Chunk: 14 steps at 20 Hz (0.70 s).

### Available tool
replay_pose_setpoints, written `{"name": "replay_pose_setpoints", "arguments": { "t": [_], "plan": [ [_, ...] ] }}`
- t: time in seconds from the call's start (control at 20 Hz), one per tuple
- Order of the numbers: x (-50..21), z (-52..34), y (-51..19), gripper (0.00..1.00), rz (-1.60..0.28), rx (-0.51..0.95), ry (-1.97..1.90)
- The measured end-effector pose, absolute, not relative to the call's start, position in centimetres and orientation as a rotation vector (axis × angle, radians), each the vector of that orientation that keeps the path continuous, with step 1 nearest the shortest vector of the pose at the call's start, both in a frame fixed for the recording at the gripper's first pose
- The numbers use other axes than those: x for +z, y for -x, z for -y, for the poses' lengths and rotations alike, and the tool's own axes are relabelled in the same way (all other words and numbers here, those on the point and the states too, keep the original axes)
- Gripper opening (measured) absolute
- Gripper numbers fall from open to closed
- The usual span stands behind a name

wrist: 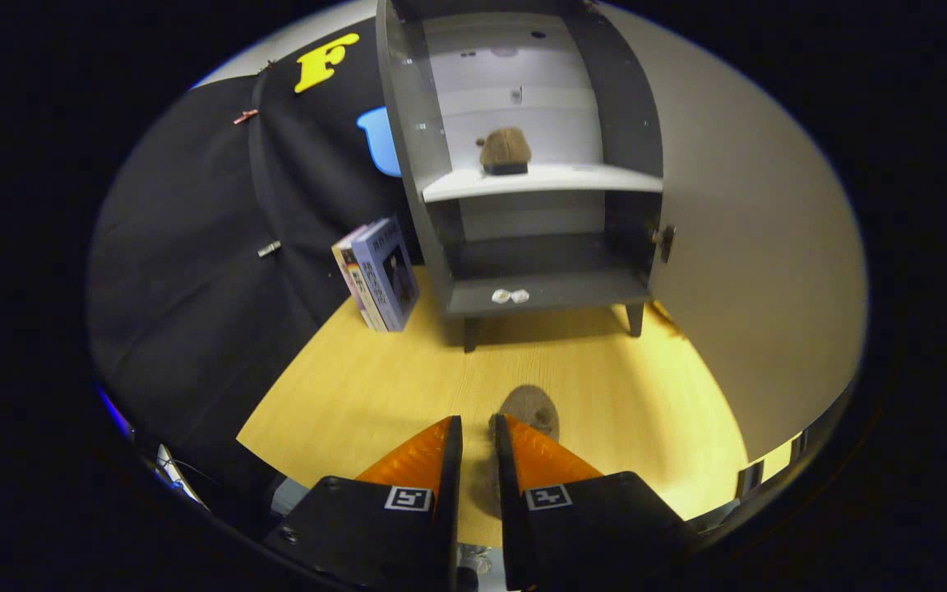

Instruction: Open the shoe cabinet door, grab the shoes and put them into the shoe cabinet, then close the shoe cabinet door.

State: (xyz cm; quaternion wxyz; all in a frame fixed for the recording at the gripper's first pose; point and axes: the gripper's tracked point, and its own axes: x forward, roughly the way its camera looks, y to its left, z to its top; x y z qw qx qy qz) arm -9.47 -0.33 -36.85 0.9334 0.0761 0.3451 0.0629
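While the shoe cabinet (523, 173) stands at the far edge of the wooden bench (375, 386) with its door (757, 247) swung fully open to the right, the gripper (478, 436) sits above the near part of the bench, its fingers pointing toward the cabinet. The fingers are nearly closed, with only a narrow gap between the tips. A brown shoe (529, 409) lies on the bench just ahead of the right fingertip and partly behind it; whether either finger touches it cannot be told, and both fingers do not visibly press on it. The visible part of this shoe is a rounded brown shape; its long axis and the direction of its toe cannot be determined.

A second brown shoe (505, 151) rests on the cabinet's middle shelf (539, 181), near the centre of that shelf. It stands on a dark sole, its long axis appears to run roughly along the shelf's front edge, and which end is the toe cannot be told.

Two small white objects (510, 296) lie side by side at the front edge of the cabinet's bottom board. Several books (379, 275) stand upright and slightly tilted at the far left edge of the bench, just beside the cabinet's left wall.
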Motion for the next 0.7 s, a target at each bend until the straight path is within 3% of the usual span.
{"name": "replay_pose_setpoints", "arguments": {
  "t": [0.4, 0.7],
  "plan": [
    [-49.0, 0.2, 9.1, 0.23, -0.915, 0.045, -0.19],
    [-53.4, 0.5, 8.0, 0.24, -0.967, 0.028, -0.185]
  ]
}}
